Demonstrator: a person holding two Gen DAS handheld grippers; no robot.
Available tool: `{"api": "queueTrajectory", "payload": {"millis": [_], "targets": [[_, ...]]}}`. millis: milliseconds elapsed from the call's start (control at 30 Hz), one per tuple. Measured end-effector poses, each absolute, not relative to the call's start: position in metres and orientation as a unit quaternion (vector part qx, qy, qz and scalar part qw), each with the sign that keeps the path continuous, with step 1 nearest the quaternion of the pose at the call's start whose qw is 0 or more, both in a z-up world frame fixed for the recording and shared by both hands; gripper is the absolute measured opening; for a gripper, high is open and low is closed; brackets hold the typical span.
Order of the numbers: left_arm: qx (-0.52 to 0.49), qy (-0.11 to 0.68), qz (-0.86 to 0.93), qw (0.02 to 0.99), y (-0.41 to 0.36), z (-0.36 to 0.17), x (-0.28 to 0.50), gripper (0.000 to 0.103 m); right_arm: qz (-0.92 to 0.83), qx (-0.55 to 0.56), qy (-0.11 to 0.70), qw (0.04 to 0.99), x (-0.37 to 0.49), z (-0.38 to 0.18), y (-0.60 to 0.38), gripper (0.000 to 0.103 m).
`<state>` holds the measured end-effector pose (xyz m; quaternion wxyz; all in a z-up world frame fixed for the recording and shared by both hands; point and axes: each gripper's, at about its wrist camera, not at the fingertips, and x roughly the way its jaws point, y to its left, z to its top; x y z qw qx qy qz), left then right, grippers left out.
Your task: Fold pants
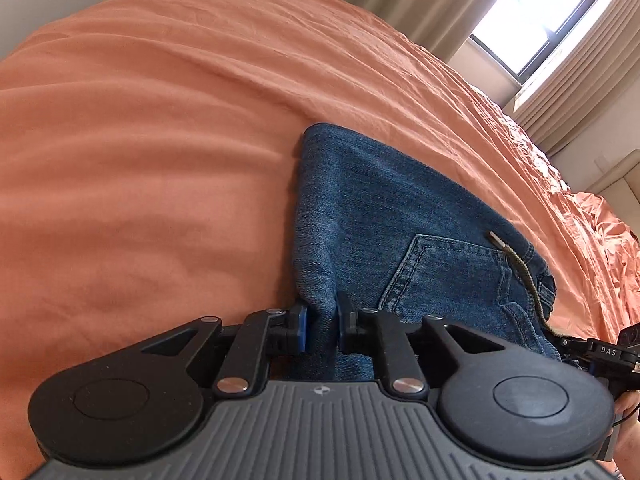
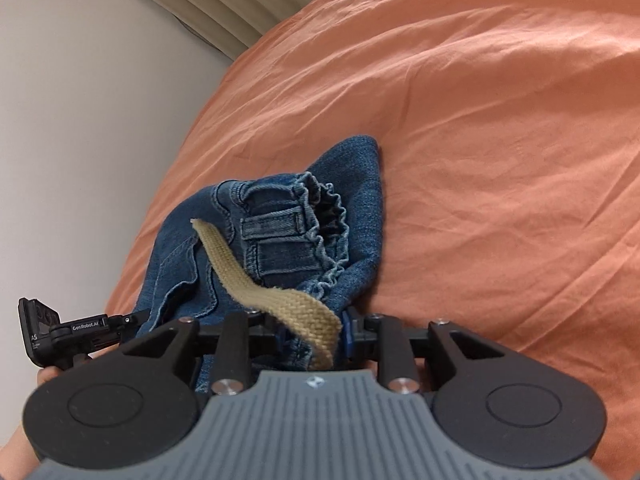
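The jeans (image 1: 384, 216) lie bunched on the orange bedsheet (image 1: 160, 160), held at the near edge by both tools. The left gripper (image 1: 322, 328) has its two blue-padded fingers (image 1: 302, 326) closed on a thick fold of denim, the cloth squeezed between them and running down past the grey body of the tool. From this side a back pocket (image 1: 444, 276) faces up, and a drawstring (image 1: 520, 276) with a metal tip trails across the waist end toward the right.

The right gripper (image 2: 314, 334) is clamped on the jeans (image 2: 360, 208) too, at the waist end, where the gathered elastic waistband (image 2: 328, 216) and a belt loop (image 2: 276, 226) stand up in a rumpled heap. A flat tan drawstring (image 2: 256, 288) flops over the denim and drapes down between the fingers, so it covers much of the grip; whether it is pinched along with the cloth I cannot tell.

The far corner of the jeans rests on the sheet, pointing away from both tools. Beyond the bed a window (image 1: 532, 16) with pale curtains (image 1: 580, 92) lets in bright light, and a plain wall (image 2: 80, 120) stands alongside.
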<state>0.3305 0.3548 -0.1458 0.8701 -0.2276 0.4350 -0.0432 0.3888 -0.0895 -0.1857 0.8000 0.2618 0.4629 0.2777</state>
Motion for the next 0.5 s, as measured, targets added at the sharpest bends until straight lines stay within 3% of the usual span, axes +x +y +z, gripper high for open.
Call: {"api": "queueTrajectory", "payload": {"millis": [67,133,333,500], "targets": [[-0.228,0.439,-0.034,0.868,0.356,-0.138,0.327,0.023,0.272,0.248,0.473,0.800,0.393,-0.176,-0.086,0.025],[-0.198,0.442,-0.022,0.874,0.357,-0.124,0.318,0.024,0.265,0.214,0.468,0.816,0.388,-0.160,-0.086,0.036],[-0.118,0.413,-0.016,0.903,0.333,-0.080,0.271,0.024,0.243,0.034,0.365,0.898,0.338,-0.098,-0.057,0.035],[-0.067,0.414,-0.024,0.908,0.301,-0.079,0.250,0.023,0.274,-0.060,0.319,0.905,0.299,-0.089,-0.021,0.035]]}}
